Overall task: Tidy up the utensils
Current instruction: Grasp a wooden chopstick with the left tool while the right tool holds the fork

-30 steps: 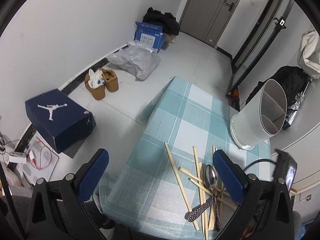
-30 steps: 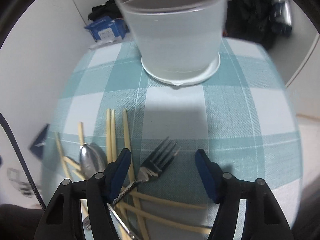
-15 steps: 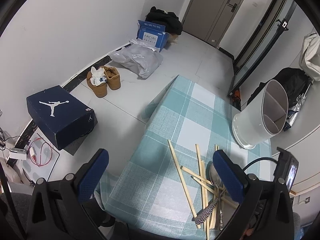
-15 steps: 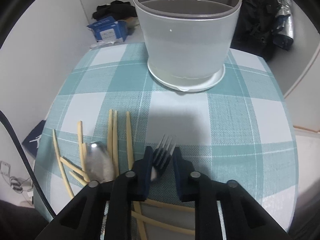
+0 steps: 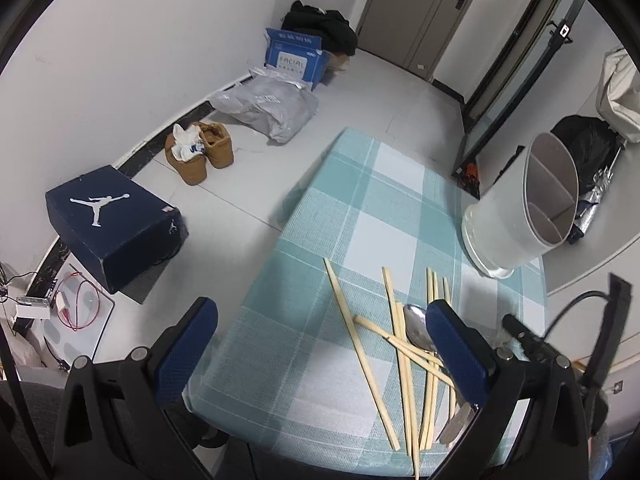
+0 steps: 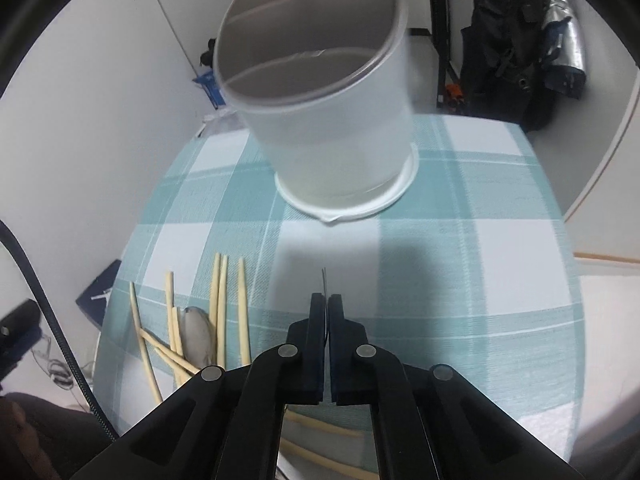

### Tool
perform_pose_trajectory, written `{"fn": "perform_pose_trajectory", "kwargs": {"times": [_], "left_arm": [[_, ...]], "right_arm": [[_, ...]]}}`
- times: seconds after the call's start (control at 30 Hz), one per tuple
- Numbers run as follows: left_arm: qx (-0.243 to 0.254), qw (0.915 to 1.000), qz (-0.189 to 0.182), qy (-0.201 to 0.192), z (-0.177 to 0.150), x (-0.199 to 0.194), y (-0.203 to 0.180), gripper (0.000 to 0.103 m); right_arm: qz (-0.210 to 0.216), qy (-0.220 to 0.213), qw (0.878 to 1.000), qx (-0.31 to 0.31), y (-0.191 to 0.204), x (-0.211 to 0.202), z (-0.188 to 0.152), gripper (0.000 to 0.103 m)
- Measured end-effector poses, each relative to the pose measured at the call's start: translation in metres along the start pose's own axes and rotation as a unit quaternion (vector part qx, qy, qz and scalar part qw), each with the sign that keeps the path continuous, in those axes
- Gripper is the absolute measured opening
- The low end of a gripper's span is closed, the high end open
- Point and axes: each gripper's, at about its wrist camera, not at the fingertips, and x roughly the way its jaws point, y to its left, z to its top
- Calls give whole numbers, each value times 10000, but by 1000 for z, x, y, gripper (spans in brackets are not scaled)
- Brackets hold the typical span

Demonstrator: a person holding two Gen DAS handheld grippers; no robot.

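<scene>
From your left wrist camera, your left gripper [image 5: 320,344] has its two blue pads wide apart with nothing between them, and it hangs over the near edge of the table [image 5: 352,216] with the blue-green checked cloth. A loose pile of chopsticks [image 5: 400,360] lies crossed on the cloth by the right pad, and a spoon [image 5: 418,328] rests on top of them. The white holder [image 5: 516,216] stands upright at the far right side of the table, and you can see walls inside it that split it into parts. Down on the floor sit a dark blue shoebox [image 5: 108,224] and a pair of brown shoes [image 5: 200,152]. From your right wrist camera, your right gripper [image 6: 326,304] has just squeezed together on the fork [image 6: 325,280]. You see the fork only from its thin edge, poking out past the pad tips. The white holder is straight ahead, well apart from the fork. The chopsticks and spoon lie on the cloth to the left.
</scene>
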Motion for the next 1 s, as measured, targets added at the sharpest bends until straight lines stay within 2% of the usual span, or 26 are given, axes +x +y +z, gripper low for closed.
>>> {"fn": "perform_pose_trajectory", "kwargs": {"times": [0.2, 0.37, 0.57, 0.63, 0.83, 0.9, 1.0], "left_arm": [[167, 9996, -119, 171, -7, 8, -8, 102], [217, 9993, 36, 299, -12, 16, -10, 102], [373, 9970, 529, 429, -11, 30, -8, 102], [264, 9948, 911, 365, -7, 34, -4, 102], [176, 9927, 1034, 600, 3, 56, -2, 102], [175, 9918, 1001, 776, 3, 66, -3, 97], [238, 9899, 1040, 938, 2, 71, -7, 83]], "right_arm": [[-46, -355, 9992, -165, -16, -20, 5, 1], [20, -633, 9976, -279, -22, -33, 10, 1], [61, -1039, 9929, -581, -27, -58, 6, 1], [93, -1155, 9915, -599, -29, -63, 5, 1], [186, -1352, 9882, -698, -32, -72, 5, 1], [226, -1387, 9876, -698, -33, -72, 5, 1], [207, -1463, 9866, -687, -36, -74, 6, 1]]}}
